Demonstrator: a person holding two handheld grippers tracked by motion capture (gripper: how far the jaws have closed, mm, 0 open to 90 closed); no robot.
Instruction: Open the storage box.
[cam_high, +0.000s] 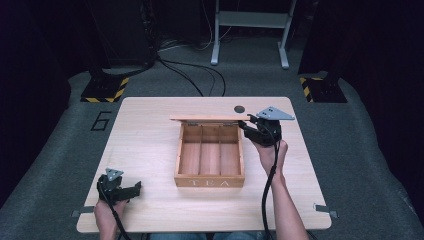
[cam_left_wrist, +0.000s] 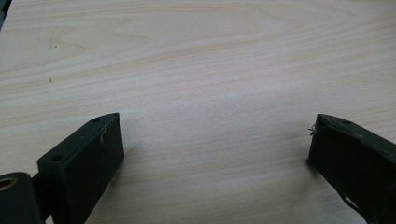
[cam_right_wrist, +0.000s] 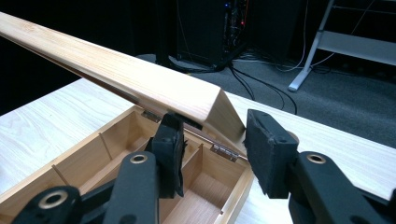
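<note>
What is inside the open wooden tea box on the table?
The tea box shows three compartments with bare wooden floors, split by two thin dividers. The raised lid, with the right gripper at its corner, stands above the hinged back edge, and the front wall covers part of each floor.

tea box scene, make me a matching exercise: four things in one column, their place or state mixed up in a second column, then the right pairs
Things:
1. tea box
2. lid
3. left gripper
4. right gripper

Places or states:
A. jaws wide open over bare table, near the front left corner
B. raised on its hinges at the back edge of the box
C. stands mid-table, three empty compartments showing
D. jaws on either side of the lid's end, at the box's back right corner

Pairs: 1-C, 2-B, 3-A, 4-D
</note>
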